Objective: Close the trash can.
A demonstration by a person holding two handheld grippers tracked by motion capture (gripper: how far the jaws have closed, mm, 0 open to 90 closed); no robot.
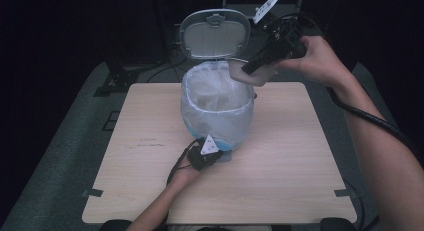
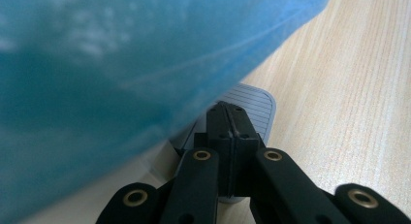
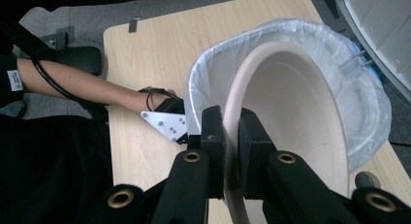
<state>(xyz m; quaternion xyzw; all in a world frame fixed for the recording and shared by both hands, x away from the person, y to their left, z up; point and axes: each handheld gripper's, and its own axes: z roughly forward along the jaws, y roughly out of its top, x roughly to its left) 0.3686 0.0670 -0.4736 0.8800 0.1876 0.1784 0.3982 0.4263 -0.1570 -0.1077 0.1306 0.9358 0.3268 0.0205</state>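
Right claw is clamped on the rim of a beige paper bowl, one jaw on each face of the rim, bowl tipped on edge. In the high view the right claw holds the bowl above the far right edge of the bin's mouth, partly over the opening. Blue pedal bin stands mid-desk, a bit toward the far side, lined with a translucent white bag folded over its rim; grey lid is swung up and open behind it. Left claw is together, jaws pressed flat against each other with nothing between them, tips resting on the grey ribbed pedal at the foot of the bin's blue wall. From above the left claw sits at the near base of the bin, grey three-cornered plate on top, hand behind it on the light wood desk. The right gripper view also catches the left forearm with a white tag on the sleeve; print on it is too small to read. No brand or writing legible on bin, lid, bag or bowl. A white strip sticks up beyond the right hand, marks on it unreadable. Dark tape tabs sit at the desk's near corners.
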